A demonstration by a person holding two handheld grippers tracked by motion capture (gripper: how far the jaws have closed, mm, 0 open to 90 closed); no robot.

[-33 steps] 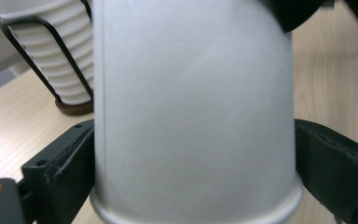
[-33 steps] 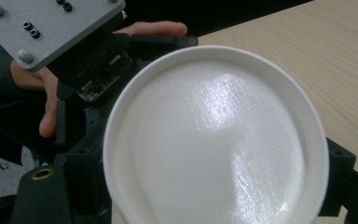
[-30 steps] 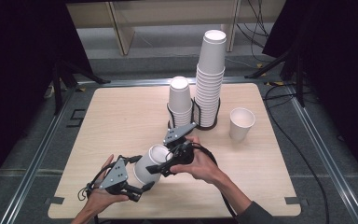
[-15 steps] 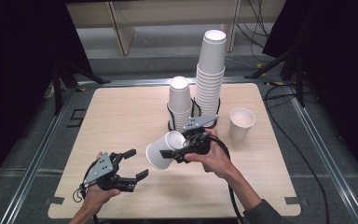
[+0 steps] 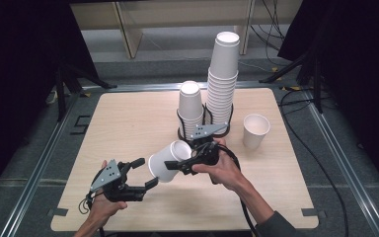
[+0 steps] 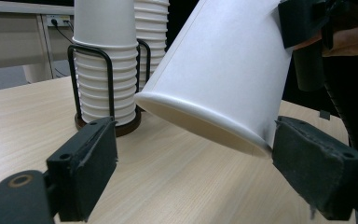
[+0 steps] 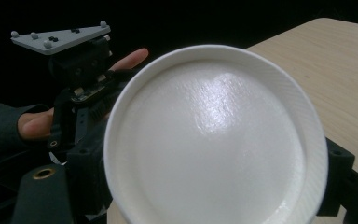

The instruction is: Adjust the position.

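The right hand-held gripper grips a paper cup, lying tilted just beside the left hand-held gripper, whose jaws, just closing then easing, stand open and empty. Judging by this, the cup looks freshly separated; next it needs standing upright on the worktop

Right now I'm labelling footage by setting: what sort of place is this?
Probably a lab recording station: a wooden table with dark curtains around it, cables on the floor, and stacked paper cups handled with instrumented grippers.
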